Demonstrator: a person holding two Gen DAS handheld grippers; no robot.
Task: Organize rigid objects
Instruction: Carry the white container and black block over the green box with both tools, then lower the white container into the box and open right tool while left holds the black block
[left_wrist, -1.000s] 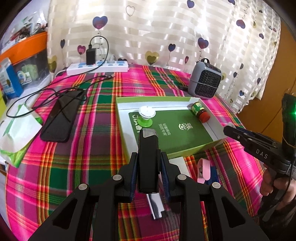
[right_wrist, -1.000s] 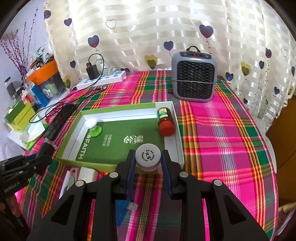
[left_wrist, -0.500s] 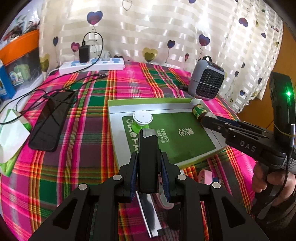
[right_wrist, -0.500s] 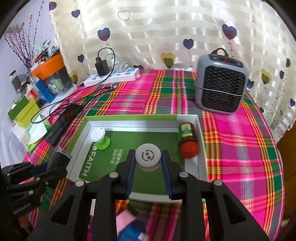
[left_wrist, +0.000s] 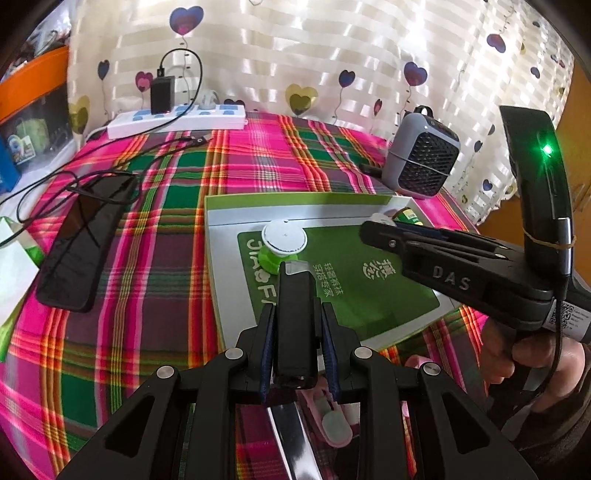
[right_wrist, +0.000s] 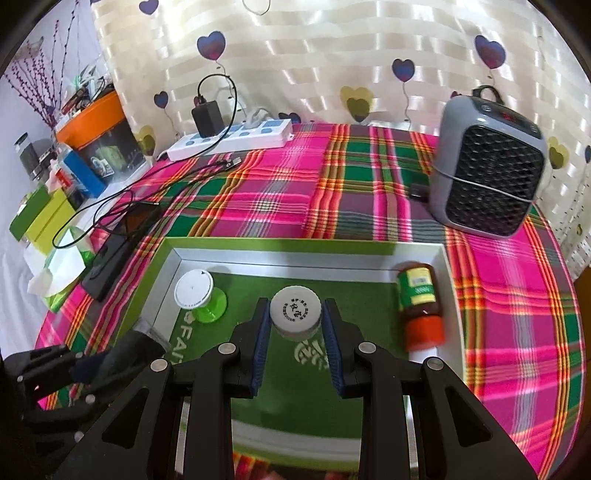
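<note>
Here, my left gripper (left_wrist: 297, 341) is narrowly parted and pinching a slim black device (left_wrist: 295, 317) with a clear tip; both blue pads (left_wrist: 266, 345) press flat against its sides. The device stands roughly along the fingers, its tip reaching over the near left edge of the green tray (left_wrist: 218, 258). It touches nothing else that I can see.

My right gripper (right_wrist: 295, 334) is set a little wider, clamped on a small round jar with a white lid (right_wrist: 295, 309) bearing printed characters. The pads (right_wrist: 260, 347) grip its sides. The jar hangs above the green floor of the tray (right_wrist: 306, 248), near the middle; whether its base touches the floor I cannot tell.

In the tray: a white-topped piece on a green base (right_wrist: 199, 295) at the left, upright, well apart from the jar. A bottle with a red cap (right_wrist: 419, 302) lies on its side along the right wall, cap toward me.

From the left view, the right gripper (left_wrist: 376, 229) reaches in over the tray's far right part, my right hand (left_wrist: 532, 354) around its handle.

Off the tray, on the plaid cloth (right_wrist: 280, 206): a dark phone (left_wrist: 85, 240) to the left, a grey heater (right_wrist: 487, 170) to the far right, a white power strip (right_wrist: 232, 142) at the back. Below my left fingers lie a pink item (left_wrist: 328, 417) and a shiny flat strip (left_wrist: 291, 435), both partly hidden.
</note>
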